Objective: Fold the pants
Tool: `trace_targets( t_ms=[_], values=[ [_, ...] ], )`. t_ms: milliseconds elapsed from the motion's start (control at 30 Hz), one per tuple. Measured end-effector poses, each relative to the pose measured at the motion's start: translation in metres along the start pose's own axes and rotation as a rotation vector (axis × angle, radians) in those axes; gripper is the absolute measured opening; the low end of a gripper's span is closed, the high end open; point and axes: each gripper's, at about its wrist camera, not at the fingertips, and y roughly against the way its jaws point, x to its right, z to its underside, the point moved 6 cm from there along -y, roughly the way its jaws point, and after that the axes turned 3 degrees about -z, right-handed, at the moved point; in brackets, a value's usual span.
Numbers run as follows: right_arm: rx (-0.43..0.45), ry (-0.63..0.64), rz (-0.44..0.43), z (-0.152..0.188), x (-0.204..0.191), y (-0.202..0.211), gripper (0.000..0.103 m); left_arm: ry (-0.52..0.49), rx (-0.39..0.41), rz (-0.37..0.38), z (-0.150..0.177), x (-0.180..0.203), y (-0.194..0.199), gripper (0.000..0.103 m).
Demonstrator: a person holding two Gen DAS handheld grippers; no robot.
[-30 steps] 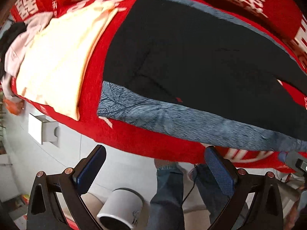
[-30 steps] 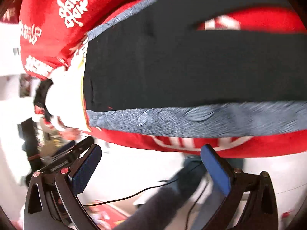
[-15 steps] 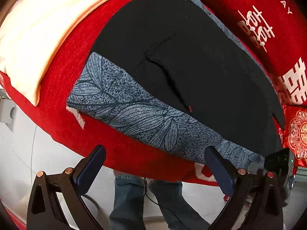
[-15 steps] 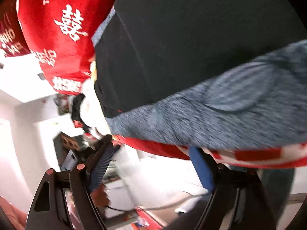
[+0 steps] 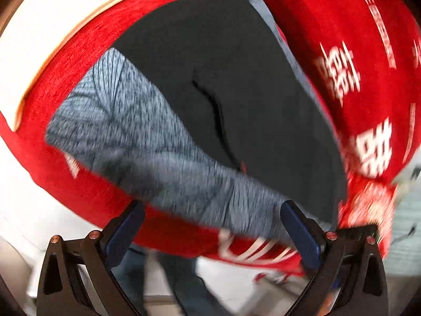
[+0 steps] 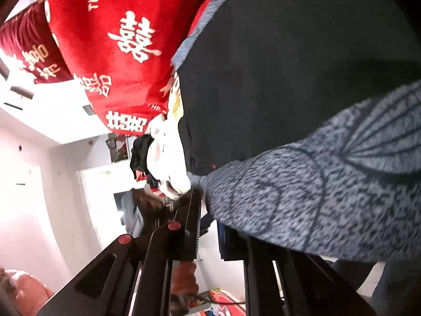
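While the right tongs [image 6: 210, 226] are closing on the pants' [image 6: 302, 92] grey-patterned edge [image 6: 329, 197], left tongs [image 5: 210, 234] hang released over it.

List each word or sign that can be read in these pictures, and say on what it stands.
"THE B", cut off by the frame edge: white letters on the red blanket.
"囍" (double happiness sign): white, on the same blanket; repeated, blurred, in the left wrist view.
Other white characters and the narrow line of letters: too blurred to read.
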Motion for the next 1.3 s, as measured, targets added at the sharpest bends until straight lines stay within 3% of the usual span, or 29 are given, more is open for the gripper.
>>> trace_targets(
  t_ms=[67,167,200,267,333,500,600,633,667,700,733,867,1000,1167,1300],
  values=[
    [-0.022,0.018,0.028,0.0,0.002,-0.001,0.015,0.01,0.016,-0.002,-0.012,0.003,-0.003,0.062],
    [-0.045,0.002,0.075,0.003,0.017,0.002,0.021,-0.012,0.009,-0.019,-0.018,0.004,-0.01,0.047],
    [-0.046,-0.004,0.09,0.007,0.026,0.007,0.027,-0.025,0.005,-0.023,-0.018,0.004,-0.011,0.043],
    [-0.018,-0.032,0.139,0.01,0.045,0.022,0.058,-0.05,-0.008,-0.032,-0.015,0.001,-0.009,0.04],
    [0.026,-0.063,0.152,0.011,0.055,0.034,0.06,-0.059,-0.02,-0.039,-0.014,0.002,-0.009,0.04],
    [0.14,-0.14,0.112,0.015,0.084,0.069,0.06,-0.103,-0.046,-0.063,-0.015,0.004,-0.011,0.04],
    [0.2,-0.228,0.005,0.008,0.097,0.071,0.057,-0.119,-0.05,-0.087,-0.015,0.001,-0.015,0.04],
    [0.227,-0.258,-0.026,0.007,0.098,0.074,0.045,-0.126,-0.044,-0.095,-0.015,0.001,-0.014,0.039],
    [0.242,-0.26,-0.022,0.006,0.096,0.077,0.024,-0.138,-0.033,-0.112,-0.015,0.003,-0.012,0.029],
    [0.244,-0.255,-0.012,0.005,0.093,0.079,0.015,-0.148,-0.028,-0.126,-0.015,0.004,-0.01,0.025],
    [0.242,-0.246,0.004,0.003,0.087,0.082,0.012,-0.15,-0.027,-0.132,-0.015,0.006,-0.008,0.025],
    [0.18,-0.127,0.09,-0.013,0.037,0.099,0.011,-0.123,0.004,-0.12,-0.02,0.023,0.018,0.025],
    [0.11,0.01,0.117,-0.046,-0.014,0.115,0.011,-0.143,0.087,-0.115,-0.042,0.062,0.05,0.025],
    [0.048,0.078,0.124,-0.119,-0.053,0.123,0.011,-0.173,0.163,-0.092,-0.099,0.121,0.06,0.025],
    [0.004,0.09,0.163,-0.193,-0.059,0.108,0.014,-0.234,0.233,-0.144,-0.157,0.158,0.033,0.025]
  ],
)
